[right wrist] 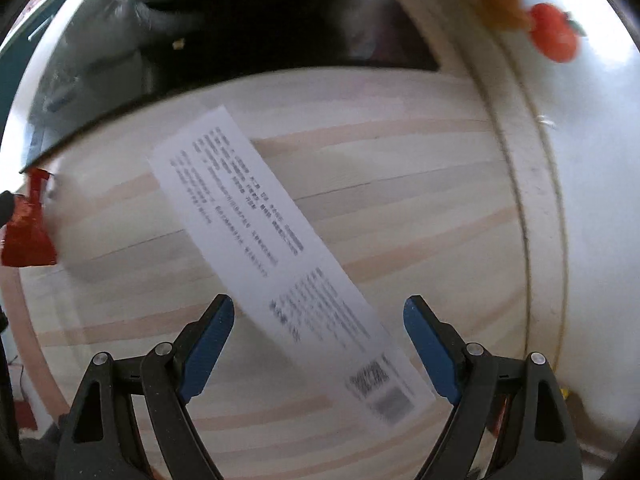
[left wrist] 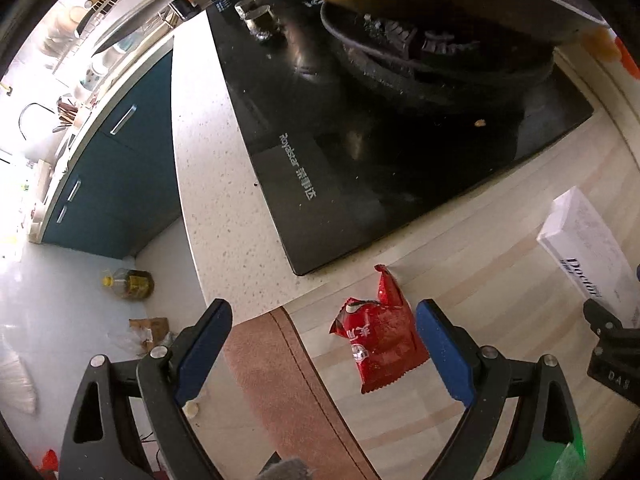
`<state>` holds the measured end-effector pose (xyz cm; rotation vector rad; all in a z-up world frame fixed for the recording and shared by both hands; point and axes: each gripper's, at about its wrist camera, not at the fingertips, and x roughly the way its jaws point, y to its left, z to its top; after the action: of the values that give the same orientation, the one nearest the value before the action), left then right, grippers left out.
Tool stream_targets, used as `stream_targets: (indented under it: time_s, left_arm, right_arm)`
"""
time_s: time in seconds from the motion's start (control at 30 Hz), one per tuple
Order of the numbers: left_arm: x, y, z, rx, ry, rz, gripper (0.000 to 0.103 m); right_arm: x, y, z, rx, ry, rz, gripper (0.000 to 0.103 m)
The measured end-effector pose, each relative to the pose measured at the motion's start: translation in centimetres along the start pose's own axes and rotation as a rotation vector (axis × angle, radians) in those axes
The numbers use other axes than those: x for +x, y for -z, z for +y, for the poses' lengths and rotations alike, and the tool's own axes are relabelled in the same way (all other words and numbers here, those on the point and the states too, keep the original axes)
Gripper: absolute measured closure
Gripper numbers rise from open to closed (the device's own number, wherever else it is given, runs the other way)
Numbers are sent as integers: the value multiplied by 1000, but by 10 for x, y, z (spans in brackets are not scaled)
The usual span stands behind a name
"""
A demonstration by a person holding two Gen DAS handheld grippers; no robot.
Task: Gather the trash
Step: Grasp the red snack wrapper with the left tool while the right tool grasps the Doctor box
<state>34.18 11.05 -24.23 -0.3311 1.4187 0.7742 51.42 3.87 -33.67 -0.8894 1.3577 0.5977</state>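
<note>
Left wrist view shows the left gripper [left wrist: 324, 350] with its jaws spread wide and holding nothing; the red snack wrapper [left wrist: 380, 344] lies flat on the worktop [left wrist: 480, 280] between them, crowding the right-hand jaw, while a brown strip [left wrist: 276, 360] runs under the gap nearer the left-hand jaw. Ahead of the jaws sits the black cooktop [left wrist: 360, 168] with a dark pan [left wrist: 440, 12] on its burner, and off to the right lies a white box [left wrist: 588, 248]. Right wrist view shows the right gripper [right wrist: 319, 338], its jaws likewise released, with that white printed box [right wrist: 280, 256] slanting between them and reaching well forward; the red wrapper [right wrist: 28, 224] appears far to the left of those jaws, and the whole picture is blurred. I judge the left grasp riskiest: because the wrapper sits off-centre, closing could merely push the thin film sideways or pinch one crinkled corner, letting it slip. For the right, the box lies askew to the jaws, so a squeeze might twist it out.
</note>
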Motion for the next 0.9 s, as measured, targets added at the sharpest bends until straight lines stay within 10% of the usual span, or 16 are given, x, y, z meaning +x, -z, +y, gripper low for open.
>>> stream_targets:
  time_s: [0.4, 0.77, 0.9]
  left_arm:
    - [19, 20, 37, -125, 120, 96, 9]
    - [49, 7, 16, -183, 369, 214, 11]
    - [48, 4, -1, -111, 359, 205, 84]
  right_arm:
    - [15, 39, -22, 414, -404, 54, 36]
    - [-1, 66, -14, 380, -296, -39, 36]
    - [5, 73, -14, 363, -288, -45, 48]
